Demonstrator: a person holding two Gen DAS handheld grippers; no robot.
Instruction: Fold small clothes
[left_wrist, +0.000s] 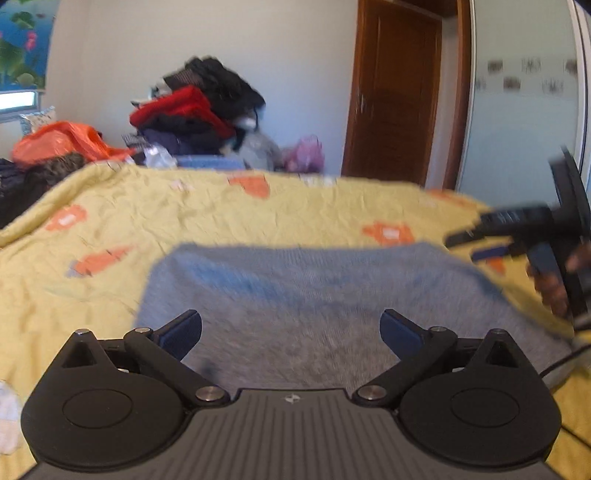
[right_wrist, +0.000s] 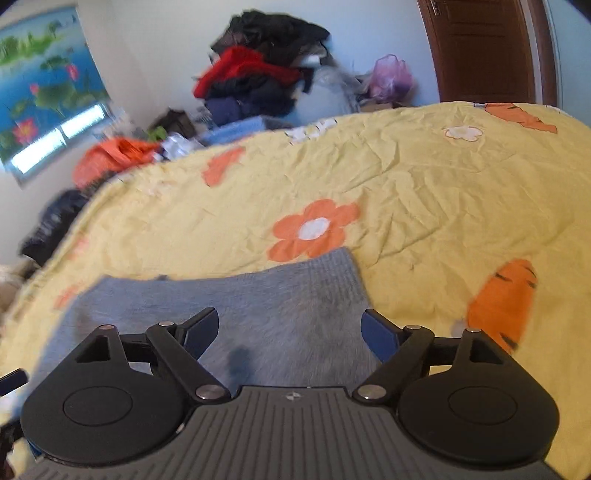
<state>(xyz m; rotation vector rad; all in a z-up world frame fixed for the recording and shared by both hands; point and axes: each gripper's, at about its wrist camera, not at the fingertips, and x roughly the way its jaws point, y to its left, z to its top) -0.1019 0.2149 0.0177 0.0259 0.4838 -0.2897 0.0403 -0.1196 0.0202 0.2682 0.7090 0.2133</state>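
A small grey-blue knitted garment (left_wrist: 295, 295) lies flat on the yellow flowered bedspread (left_wrist: 147, 214). My left gripper (left_wrist: 291, 334) hovers over the garment's near part, open, with nothing between its blue-padded fingers. The right gripper (left_wrist: 476, 243) shows at the right edge of the left wrist view, held by a hand, above the garment's right corner. In the right wrist view the same garment (right_wrist: 280, 295) lies below my right gripper (right_wrist: 290, 332), which is open and empty near the garment's right edge. The image is motion-blurred.
A heap of red and dark clothes (left_wrist: 195, 110) stands beyond the bed's far edge, with an orange bag (left_wrist: 62, 142) to its left and a pink bag (left_wrist: 304, 153) to its right. A brown door (left_wrist: 395, 92) is behind. Bare bedspread (right_wrist: 424, 192) stretches beyond the garment.
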